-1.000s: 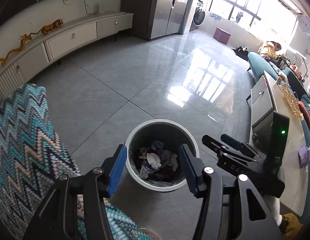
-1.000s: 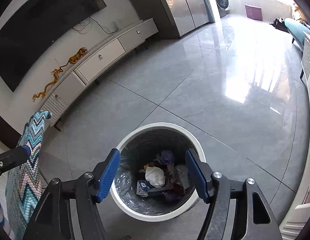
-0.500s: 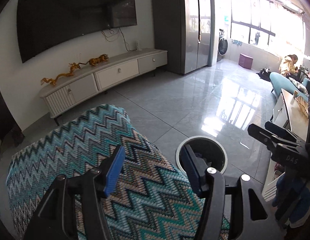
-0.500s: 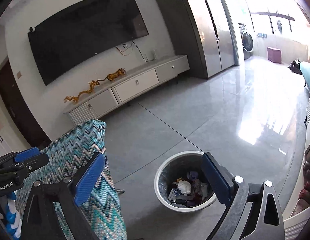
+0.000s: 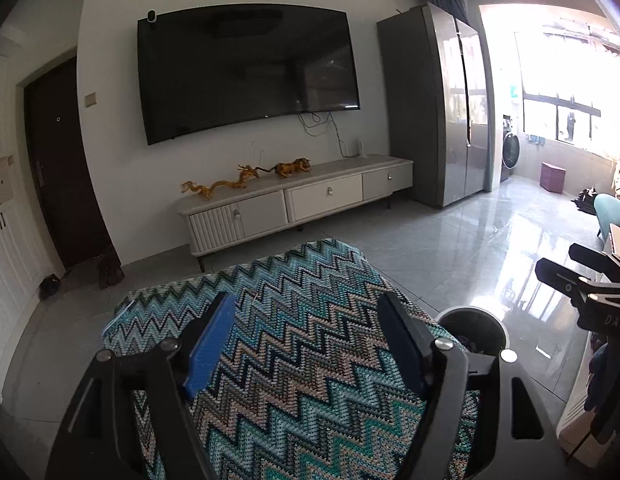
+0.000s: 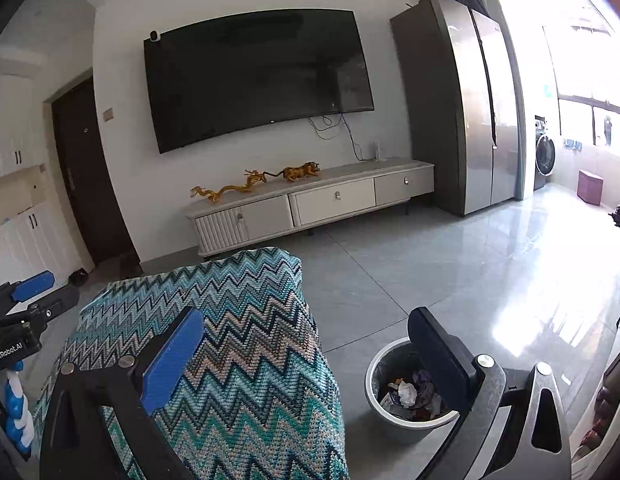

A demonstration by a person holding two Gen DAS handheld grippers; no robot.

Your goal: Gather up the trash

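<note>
You hold two grippers: the left gripper (image 5: 306, 344) has its jaws partly apart and the right gripper (image 6: 306, 354) has its jaws spread as wide as they go, both having just been opening, and neither has anything between them. One trash bin (image 6: 383, 410) stands on the floor (image 6: 449, 276) just beside one zigzag-patterned cushion (image 6: 246, 344), with several crumpled pieces of trash (image 6: 407, 392) inside it. Against the far wall, one television (image 5: 246, 68) hangs above one low cabinet (image 5: 329, 196) carrying two golden figurines (image 5: 246, 180).
</note>
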